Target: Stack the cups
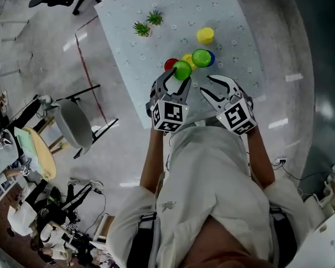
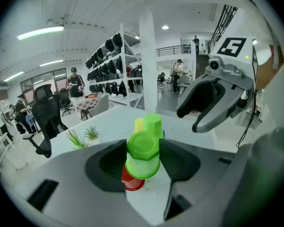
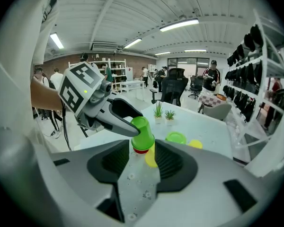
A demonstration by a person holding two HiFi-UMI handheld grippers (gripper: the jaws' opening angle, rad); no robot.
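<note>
The green cup is upside down and clamped between the pads of the left gripper, near the front edge of the table. A red cup stands directly under it, its rim peeking out below the green rim in both gripper views. Whether the green cup rests on the red one or hangs just above it cannot be told from these pictures. That pairing looks like the only stacking under way, so the task seems to be at an early stage. The other cups stand loose on the table just beyond: a second green cup with a blue cup showing at its edge, a yellow cup between that one and the red one, and another yellow cup farther back by itself. Whether the second green cup sits on the blue one is unclear. The right gripper hovers beside the left with its jaws apart and nothing between them. The likely remainder is to seat the green cup fully, let it go, and add the others to one stack.
</note>
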